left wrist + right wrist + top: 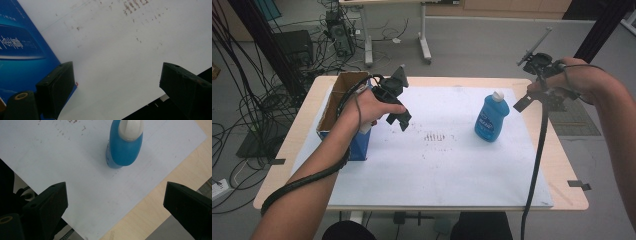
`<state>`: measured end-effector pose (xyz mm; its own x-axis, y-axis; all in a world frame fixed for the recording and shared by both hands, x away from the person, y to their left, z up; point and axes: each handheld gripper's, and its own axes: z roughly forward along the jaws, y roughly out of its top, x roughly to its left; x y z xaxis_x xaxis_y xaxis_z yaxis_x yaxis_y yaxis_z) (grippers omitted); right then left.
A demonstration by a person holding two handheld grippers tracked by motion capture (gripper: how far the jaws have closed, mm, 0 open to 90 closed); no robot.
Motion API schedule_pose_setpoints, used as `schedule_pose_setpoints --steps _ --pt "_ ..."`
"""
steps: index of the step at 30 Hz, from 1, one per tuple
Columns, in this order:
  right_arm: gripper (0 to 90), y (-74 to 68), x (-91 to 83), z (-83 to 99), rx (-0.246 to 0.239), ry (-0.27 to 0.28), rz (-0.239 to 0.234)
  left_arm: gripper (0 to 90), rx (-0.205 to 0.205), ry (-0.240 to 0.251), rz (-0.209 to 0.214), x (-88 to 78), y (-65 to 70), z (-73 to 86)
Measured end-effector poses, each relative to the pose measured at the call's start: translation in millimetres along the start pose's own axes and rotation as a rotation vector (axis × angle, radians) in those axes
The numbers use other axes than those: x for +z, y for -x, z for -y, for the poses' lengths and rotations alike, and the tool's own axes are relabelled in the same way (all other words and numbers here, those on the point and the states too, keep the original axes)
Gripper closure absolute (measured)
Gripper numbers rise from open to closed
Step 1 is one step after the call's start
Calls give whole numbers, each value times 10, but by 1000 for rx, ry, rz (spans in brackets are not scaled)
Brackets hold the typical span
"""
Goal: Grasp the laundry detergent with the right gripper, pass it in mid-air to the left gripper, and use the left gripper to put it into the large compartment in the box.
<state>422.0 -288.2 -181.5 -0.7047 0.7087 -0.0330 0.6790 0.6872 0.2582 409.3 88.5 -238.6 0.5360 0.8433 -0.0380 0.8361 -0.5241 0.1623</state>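
A blue bottle [491,120] with a white cap stands upright on the white sheet [437,165], right of centre. My right gripper [526,101] hovers above the table's right edge, just right of the bottle, apart from it. In the right gripper view the bottle [126,147] lies beyond the wide-apart jaws of my right gripper [116,188], with nothing between them. My left gripper [398,118] hangs open over the sheet next to an open cardboard box [343,112] with blue sides. In the left gripper view, the jaws of my left gripper [117,70] stand wide and the blue box wall [22,50] sits at the left.
The sheet covers most of a pale wooden table [564,165]; faint brown marks [435,136] dot its middle. Cables trail from both grippers across the table's front. Beyond the table are a desk frame [424,47], a computer case [337,30] and cable tangles on the floor.
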Motion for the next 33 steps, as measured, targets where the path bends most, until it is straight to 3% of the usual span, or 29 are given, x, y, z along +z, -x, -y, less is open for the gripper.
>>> schedule_pose_setpoints --steps 17,33 --pt "50 59 157 173 9 22 0 128 -10 28 5 116 11 58" --pt "48 73 425 400 36 78 -3 115 -12 42 38 363 68 194"
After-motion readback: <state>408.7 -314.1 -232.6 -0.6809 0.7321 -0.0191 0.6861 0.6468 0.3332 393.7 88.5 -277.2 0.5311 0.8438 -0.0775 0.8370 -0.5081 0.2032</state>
